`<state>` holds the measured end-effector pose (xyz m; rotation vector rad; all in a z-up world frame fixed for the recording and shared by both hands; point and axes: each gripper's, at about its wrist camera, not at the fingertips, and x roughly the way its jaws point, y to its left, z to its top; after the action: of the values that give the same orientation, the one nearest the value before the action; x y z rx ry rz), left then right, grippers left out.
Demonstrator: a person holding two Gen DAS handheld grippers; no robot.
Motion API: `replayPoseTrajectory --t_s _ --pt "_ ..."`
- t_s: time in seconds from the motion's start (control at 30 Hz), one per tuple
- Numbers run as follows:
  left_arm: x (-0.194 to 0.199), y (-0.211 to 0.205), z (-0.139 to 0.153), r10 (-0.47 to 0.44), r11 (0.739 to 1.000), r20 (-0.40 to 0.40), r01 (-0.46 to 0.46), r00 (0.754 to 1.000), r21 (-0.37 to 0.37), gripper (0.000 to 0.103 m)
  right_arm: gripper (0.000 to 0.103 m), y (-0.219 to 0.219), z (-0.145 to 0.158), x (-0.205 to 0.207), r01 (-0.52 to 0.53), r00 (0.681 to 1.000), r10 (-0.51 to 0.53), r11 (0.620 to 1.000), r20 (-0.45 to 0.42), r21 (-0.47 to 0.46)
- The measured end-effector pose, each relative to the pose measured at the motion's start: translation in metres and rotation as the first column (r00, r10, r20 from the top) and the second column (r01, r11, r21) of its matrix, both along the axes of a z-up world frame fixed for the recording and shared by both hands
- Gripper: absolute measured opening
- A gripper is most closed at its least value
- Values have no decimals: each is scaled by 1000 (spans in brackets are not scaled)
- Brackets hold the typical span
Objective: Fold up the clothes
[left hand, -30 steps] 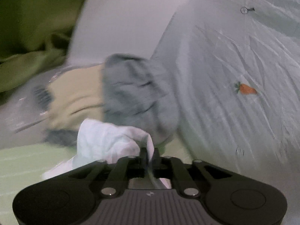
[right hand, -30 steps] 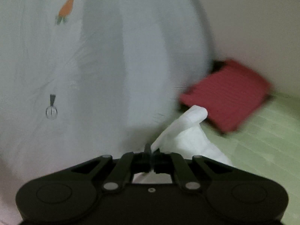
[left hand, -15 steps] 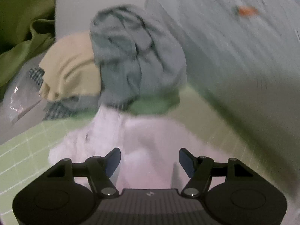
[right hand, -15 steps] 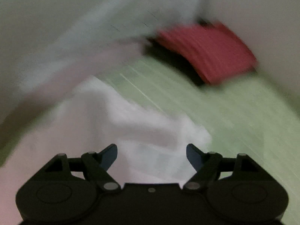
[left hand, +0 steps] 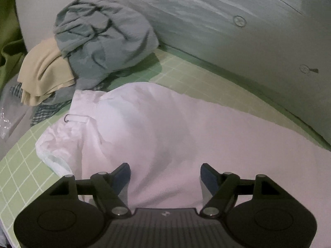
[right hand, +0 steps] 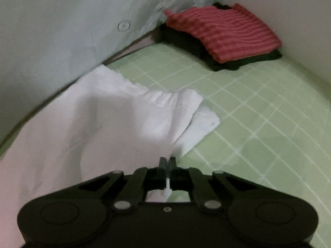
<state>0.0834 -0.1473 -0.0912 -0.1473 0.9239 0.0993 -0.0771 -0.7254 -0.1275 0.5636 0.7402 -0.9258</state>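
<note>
A white garment (left hand: 157, 128) lies spread on the green grid mat (left hand: 22, 165); it also shows in the right wrist view (right hand: 99, 119). My left gripper (left hand: 165, 175) is open, its jaws wide apart just over the near part of the garment, holding nothing. My right gripper (right hand: 168, 161) is shut on an edge of the white garment at its right side, low over the mat (right hand: 258, 124). A strip of white cloth shows between its closed fingers.
A heap of unfolded clothes, grey (left hand: 103, 37) over beige (left hand: 43, 72), sits at the mat's far left. A folded red striped garment (right hand: 223, 31) lies on a dark one (right hand: 244, 60) at the far right corner. A pale sheeted wall (left hand: 248, 31) borders the back.
One second ago both grippers held the white garment up. They dropped it onto the mat and opened; since then the right gripper has shut on its right edge. The left stays open.
</note>
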Motion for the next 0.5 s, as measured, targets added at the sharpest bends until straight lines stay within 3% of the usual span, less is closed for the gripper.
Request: replayPoseTrajectory --t_s 0.07,0.23,0.37,0.47,0.5 --pt "-7 -1 0 -7 1000 -3 7 1000 -8 76 2 2 3 -18 -5 1000 5 1000 16 -6" --pt "-25 -8 -2 -37 999 -21 37 999 13 76 2 30 0 -85 29 999 -29 1000 -36 5" --pt "-38 -15 -13 -59 998 -70 59 996 -4 79 3 54 2 -133 45 998 -44 999 -42 22" --pt "-46 -20 -22 -43 999 -103 40 994 -26 79 16 58 5 -154 56 998 -56 998 -12 19" --pt "-49 -22 -24 -34 999 -107 31 994 -29 79 30 56 8 -156 62 998 -62 998 -2 7"
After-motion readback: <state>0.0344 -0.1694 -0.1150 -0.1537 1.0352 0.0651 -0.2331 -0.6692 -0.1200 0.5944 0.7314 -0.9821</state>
